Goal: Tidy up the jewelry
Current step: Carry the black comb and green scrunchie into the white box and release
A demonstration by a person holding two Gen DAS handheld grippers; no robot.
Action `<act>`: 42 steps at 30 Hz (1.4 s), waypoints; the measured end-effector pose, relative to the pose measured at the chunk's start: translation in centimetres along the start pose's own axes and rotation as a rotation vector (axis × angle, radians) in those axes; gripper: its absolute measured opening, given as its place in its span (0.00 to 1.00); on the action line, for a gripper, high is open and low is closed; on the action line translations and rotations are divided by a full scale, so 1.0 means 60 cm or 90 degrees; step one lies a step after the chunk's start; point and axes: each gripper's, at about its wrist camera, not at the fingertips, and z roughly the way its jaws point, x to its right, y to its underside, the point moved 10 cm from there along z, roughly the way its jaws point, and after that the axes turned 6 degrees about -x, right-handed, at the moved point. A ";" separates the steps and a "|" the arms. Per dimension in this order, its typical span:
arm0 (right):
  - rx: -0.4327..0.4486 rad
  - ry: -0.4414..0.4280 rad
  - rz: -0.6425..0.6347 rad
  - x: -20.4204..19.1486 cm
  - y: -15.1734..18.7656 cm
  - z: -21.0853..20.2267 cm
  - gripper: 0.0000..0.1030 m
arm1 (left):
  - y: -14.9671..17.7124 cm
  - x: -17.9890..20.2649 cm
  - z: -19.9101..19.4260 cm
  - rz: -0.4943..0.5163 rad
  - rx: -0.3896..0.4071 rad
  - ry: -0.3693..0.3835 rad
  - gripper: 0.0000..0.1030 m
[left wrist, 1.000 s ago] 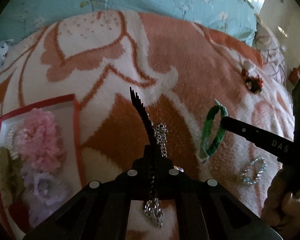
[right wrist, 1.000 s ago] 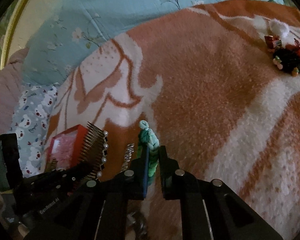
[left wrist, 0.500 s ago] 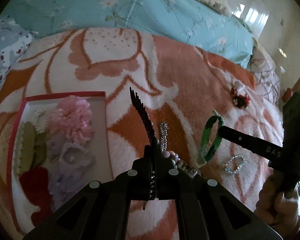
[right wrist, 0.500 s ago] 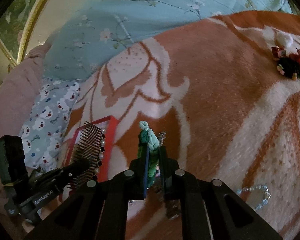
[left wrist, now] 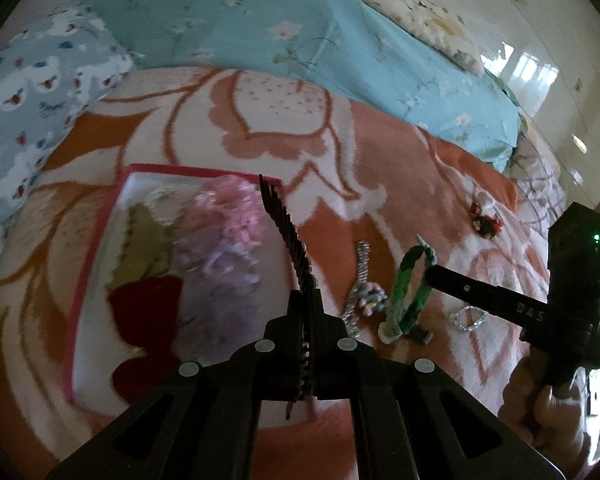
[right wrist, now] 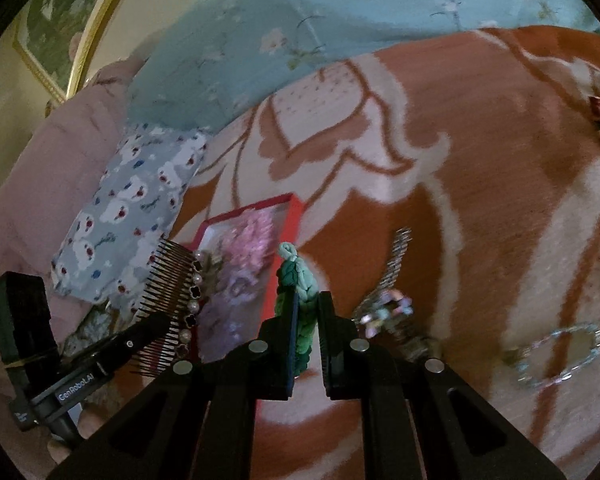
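My left gripper (left wrist: 306,300) is shut on a black hair comb (left wrist: 286,236) with pearl trim, which also shows in the right wrist view (right wrist: 168,288). It hangs over the right edge of the red-rimmed box (left wrist: 100,232) that holds pink, lilac, olive and dark red hair pieces. My right gripper (right wrist: 306,300) is shut on a green braided hair band (right wrist: 298,280), seen as a loop in the left wrist view (left wrist: 408,288), lifted off the blanket to the right of the box (right wrist: 296,216).
On the orange and white blanket lie a silver chain (left wrist: 360,276), a pastel bead bracelet (left wrist: 370,300), a clear bead bracelet (left wrist: 468,318) and a red and black clip (left wrist: 486,220). Blue pillows (left wrist: 40,92) lie behind.
Both grippers have risen and pulled back with their items. The left gripper has shifted left, so the box now lies under the comb. The jewelry on the blanket has not moved.
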 end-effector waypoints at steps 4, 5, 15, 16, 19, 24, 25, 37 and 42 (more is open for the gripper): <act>-0.014 -0.011 -0.022 -0.036 0.014 0.016 0.09 | 0.013 -0.033 -0.033 -0.020 0.010 -0.011 0.01; -0.017 -0.013 -0.027 -0.043 0.017 0.019 0.09 | 0.017 -0.041 -0.041 -0.025 0.012 -0.014 0.01; -0.054 -0.038 -0.071 -0.114 0.052 0.053 0.09 | 0.053 -0.104 -0.090 -0.063 0.021 -0.041 0.01; -0.058 -0.040 -0.077 -0.121 0.057 0.057 0.09 | 0.056 -0.108 -0.091 -0.065 0.020 -0.043 0.01; -0.069 -0.043 -0.092 -0.139 0.069 0.070 0.09 | 0.065 -0.119 -0.091 -0.073 0.016 -0.047 0.01; -0.088 -0.038 -0.108 -0.154 0.083 0.098 0.09 | 0.071 -0.136 -0.079 -0.088 0.005 -0.050 0.01; -0.093 -0.037 -0.109 -0.155 0.085 0.104 0.09 | 0.072 -0.140 -0.075 -0.091 0.003 -0.050 0.01; -0.147 0.005 -0.108 -0.120 0.112 0.179 0.09 | 0.082 -0.196 -0.010 -0.139 -0.028 -0.059 0.02; -0.153 0.008 -0.104 -0.115 0.110 0.189 0.09 | 0.083 -0.210 0.006 -0.153 -0.029 -0.059 0.03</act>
